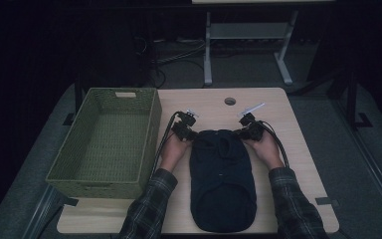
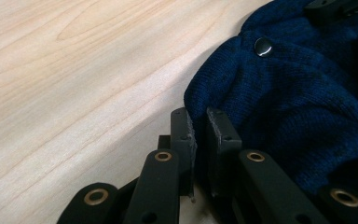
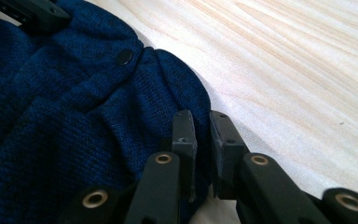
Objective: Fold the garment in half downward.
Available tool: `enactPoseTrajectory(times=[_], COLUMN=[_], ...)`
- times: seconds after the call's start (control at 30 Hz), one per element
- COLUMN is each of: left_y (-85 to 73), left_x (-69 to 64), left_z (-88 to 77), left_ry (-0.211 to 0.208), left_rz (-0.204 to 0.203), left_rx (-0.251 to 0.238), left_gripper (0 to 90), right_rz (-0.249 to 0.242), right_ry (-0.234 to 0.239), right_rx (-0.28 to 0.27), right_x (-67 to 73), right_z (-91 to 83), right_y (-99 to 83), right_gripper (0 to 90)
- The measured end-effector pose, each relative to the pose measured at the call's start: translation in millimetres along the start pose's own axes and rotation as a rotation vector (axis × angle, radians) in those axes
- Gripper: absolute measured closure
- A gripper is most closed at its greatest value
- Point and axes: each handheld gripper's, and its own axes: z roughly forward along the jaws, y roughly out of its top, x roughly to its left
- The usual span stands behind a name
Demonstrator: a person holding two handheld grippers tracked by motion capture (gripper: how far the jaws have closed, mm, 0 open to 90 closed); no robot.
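Sweater (image 1: 223,181), dark blue knit, one item: lay flat near the middle of the light wooden surface (image 1: 298,149), long axis running from the person's edge toward the far side, with a green woven basket (image 1: 104,142) standing just beside it on the person's left. The left tongs (image 1: 191,133) were clenched on the knit at the far left corner of the garment, a thin fold of fabric pinched between the pads as seen in the left gripper view (image 2: 196,140). The right tongs (image 1: 243,132) were likewise clenched on the far right corner, fabric caught between the pads in the right gripper view (image 3: 200,140). Both grips sat close to the edge of the cloth. Judged step in hand: taking hold of the two far corners, probably to fold or lift the garment. To do it well, both pinches should hold more than the outermost edge, the two hands should rise together and level, and the cloth between them should stay taut so that it does not sag or twist; a shallow bite on loose knit could slip. A small dark button (image 2: 263,46) showed near the far edge, also seen from the right (image 3: 124,57). Brands, labels, writing: none legible on sweater, basket or surface.
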Motion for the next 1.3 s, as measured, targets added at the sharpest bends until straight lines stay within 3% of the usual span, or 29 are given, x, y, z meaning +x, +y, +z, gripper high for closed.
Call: enactPoseTrajectory(times=[0.23,0.6,0.83,0.97,1.1,1.3], left_y=[5.8,33.8,46.5,53.5,52.7,40.0], left_x=[2.4,-5.3,-9.6,-12.3,-18.3,-30.3], left_z=[-8.5,-47.2,-70.0,-79.2,-86.1,-94.0], left_ry=[0.022,0.062,0.097,0.120,0.125,0.119], left_rz=[-0.013,0.022,0.043,0.057,0.083,0.126], left_rx=[-0.033,-0.133,-0.195,-0.223,-0.240,-0.272], left_gripper=[82.7,82.6,82.5,82.5,82.4,82.3], right_rz=[-0.012,-0.033,-0.082,-0.103,-0.109,-0.113], right_ry=[-0.026,-0.049,-0.087,-0.106,-0.109,-0.096], right_rx=[-0.024,-0.092,-0.159,-0.171,-0.191,-0.221], right_x=[-0.4,-0.6,7.6,10.8,13.6,22.4], right_z=[-10.7,-49.4,-76.0,-86.9,-93.5,-99.4], right_y=[5.8,29.6,45.4,53.9,54.6,38.5], right_gripper=[81.9,81.9,81.9,81.8,81.7,81.5])
